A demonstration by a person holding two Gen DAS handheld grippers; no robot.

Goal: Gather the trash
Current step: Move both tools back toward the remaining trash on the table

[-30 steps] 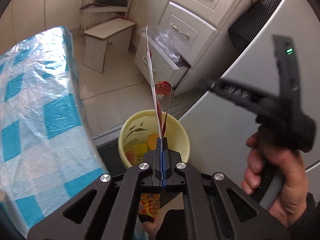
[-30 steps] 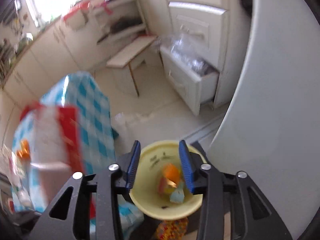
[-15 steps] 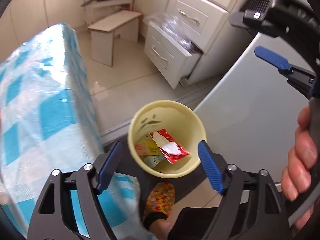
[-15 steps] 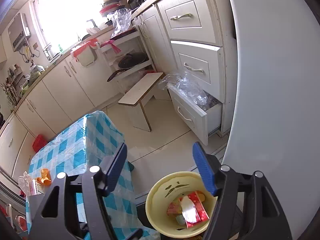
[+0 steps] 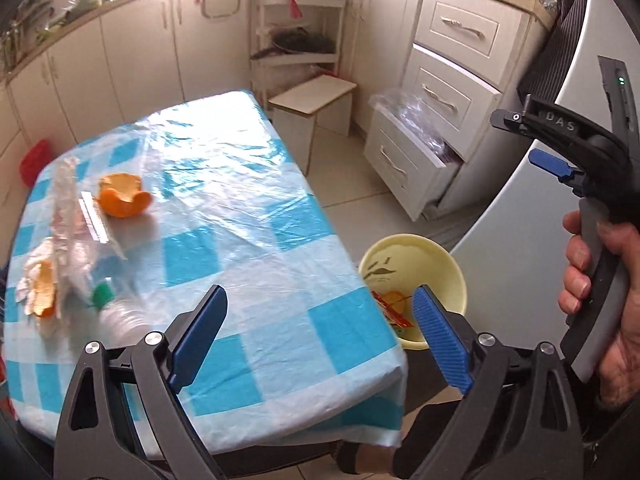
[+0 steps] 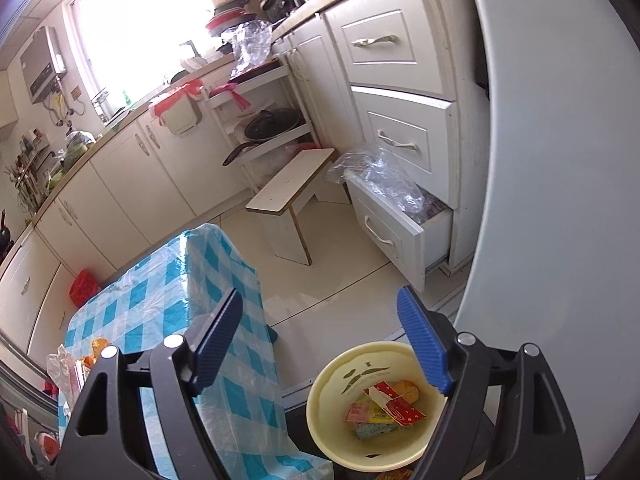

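Swung back from the yellow bin [image 5: 412, 276] toward the table [image 5: 224, 240], the left gripper [image 5: 320, 332] gapes wide and empty, orange peel [image 5: 124, 200] awaiting collection.

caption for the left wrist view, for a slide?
Open left gripper over checked table bearing orange peel; yellow bin holds wrappers.

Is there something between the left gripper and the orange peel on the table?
Nothing visible blocks it. The left gripper is open above bare tablecloth, and the orange peel lies ahead to its left. The clear wrapper and plastic bottle lie nearby, left of that path.
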